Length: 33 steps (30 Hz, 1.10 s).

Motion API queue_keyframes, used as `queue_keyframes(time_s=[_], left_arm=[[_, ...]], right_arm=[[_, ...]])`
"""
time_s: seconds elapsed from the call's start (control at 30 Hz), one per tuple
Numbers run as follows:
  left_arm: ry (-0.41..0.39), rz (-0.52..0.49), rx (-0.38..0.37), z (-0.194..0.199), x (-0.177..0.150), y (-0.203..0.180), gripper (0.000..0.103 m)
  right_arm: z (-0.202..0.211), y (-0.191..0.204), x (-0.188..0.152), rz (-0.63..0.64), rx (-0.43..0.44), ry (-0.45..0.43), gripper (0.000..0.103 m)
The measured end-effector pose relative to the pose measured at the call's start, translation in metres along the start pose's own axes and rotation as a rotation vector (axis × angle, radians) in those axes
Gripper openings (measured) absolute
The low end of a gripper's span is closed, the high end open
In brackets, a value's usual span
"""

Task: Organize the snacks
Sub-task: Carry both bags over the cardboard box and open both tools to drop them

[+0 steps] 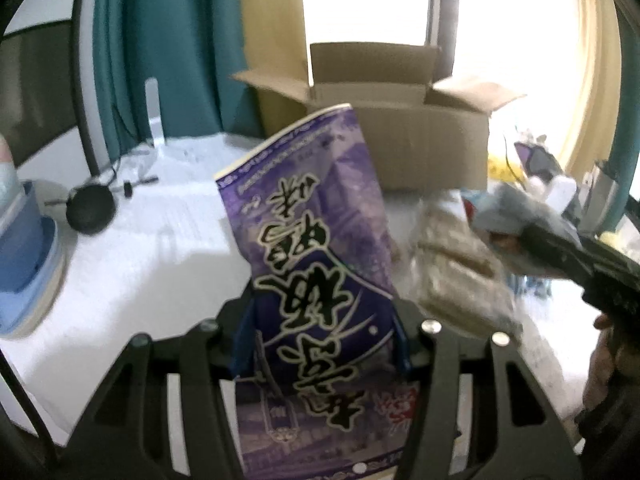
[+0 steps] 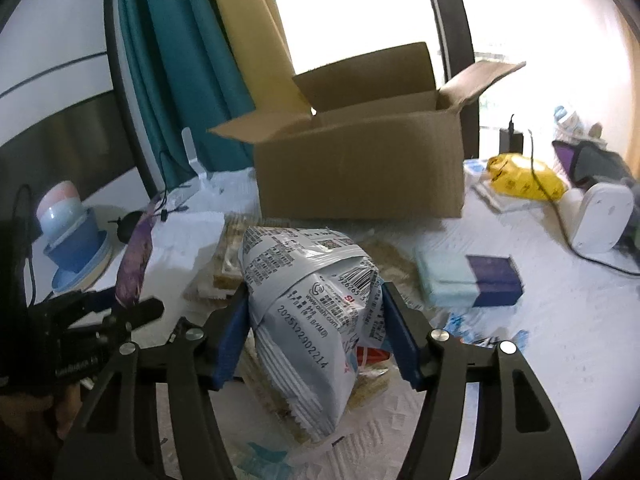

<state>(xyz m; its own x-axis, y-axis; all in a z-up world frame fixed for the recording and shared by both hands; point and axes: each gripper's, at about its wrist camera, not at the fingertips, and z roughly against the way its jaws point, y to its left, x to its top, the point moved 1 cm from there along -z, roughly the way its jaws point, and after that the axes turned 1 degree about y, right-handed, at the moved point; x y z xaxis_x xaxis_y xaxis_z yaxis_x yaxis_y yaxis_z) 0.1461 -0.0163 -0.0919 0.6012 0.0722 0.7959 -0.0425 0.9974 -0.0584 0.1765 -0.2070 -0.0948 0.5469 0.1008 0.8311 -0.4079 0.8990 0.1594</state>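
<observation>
Two hand-held tongs each lift a snack packet above a cluttered white desk (image 2: 560, 340). The left tongs (image 1: 322, 334) pinch a purple snack bag (image 1: 316, 248) printed with bold black characters; the bag stands upright between the blue pads, its sealed top edge reaching up in front of the cardboard box (image 1: 400, 140). In the right wrist view the same bag shows edge-on at the left, a thin purple strip held clear of the desk.

The right tongs (image 2: 316, 328) pinch a silver-grey packet (image 2: 312, 320) covered in small print, a barcode and a stamped date line. Both blue pads press into its crumpled sides, and its serrated lower edge hangs down toward the camera. Below and behind it lie clear-wrapped cracker packs (image 2: 224, 264) on the desk.

The cardboard box stands open at the back of the desk, all flaps raised or folded outward, before teal and yellow curtains (image 2: 180, 60) and a bright window.

Around it, in the right wrist view: a stack of blue and pink bowls (image 2: 72, 236) at the left edge, a pale blue box with a dark blue box (image 2: 494, 280) lying against it at the right, a yellow plastic bag (image 2: 520, 176) beyond that, and a white device (image 2: 600, 216) with a black cable. Part of a person's hand (image 1: 604, 360) shows at the right edge of the left wrist view, behind the dark body of the right tongs.
</observation>
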Motion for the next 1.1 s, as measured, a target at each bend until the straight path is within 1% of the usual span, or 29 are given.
queue_keyframes(time_s=[0.13, 0.23, 0.43, 0.63, 0.7, 1.03, 1.07, 1.1], left_arm=[[-0.066, -0.011, 0.007, 0.003, 0.02, 0.004, 0.056], [-0.1, -0.009, 0.001, 0.0, 0.034, 0.009, 0.056], [-0.15, -0.014, -0.036, -0.011, 0.069, 0.018, 0.056], [-0.208, -0.031, -0.077, -0.023, 0.107, 0.014, 0.056], [-0.219, -0.046, -0.088, -0.03, 0.12, 0.01, 0.056], [-0.235, -0.108, -0.145, -0.073, 0.183, -0.003, 0.056], [-0.231, -0.112, -0.152, -0.078, 0.188, -0.005, 0.056], [-0.228, -0.115, -0.161, -0.082, 0.193, -0.009, 0.056]], right_arm=[[0.008, -0.004, 0.008, 0.001, -0.017, -0.017, 0.066], [0.011, -0.006, 0.016, 0.01, -0.035, -0.027, 0.066], [0.011, -0.008, 0.035, 0.034, -0.064, -0.051, 0.066], [0.006, -0.013, 0.061, 0.061, -0.101, -0.086, 0.066], [0.004, -0.015, 0.071, 0.078, -0.118, -0.115, 0.066], [-0.017, -0.025, 0.127, 0.135, -0.183, -0.168, 0.066], [-0.02, -0.026, 0.131, 0.114, -0.191, -0.144, 0.066], [-0.025, -0.029, 0.137, 0.116, -0.195, -0.149, 0.066]])
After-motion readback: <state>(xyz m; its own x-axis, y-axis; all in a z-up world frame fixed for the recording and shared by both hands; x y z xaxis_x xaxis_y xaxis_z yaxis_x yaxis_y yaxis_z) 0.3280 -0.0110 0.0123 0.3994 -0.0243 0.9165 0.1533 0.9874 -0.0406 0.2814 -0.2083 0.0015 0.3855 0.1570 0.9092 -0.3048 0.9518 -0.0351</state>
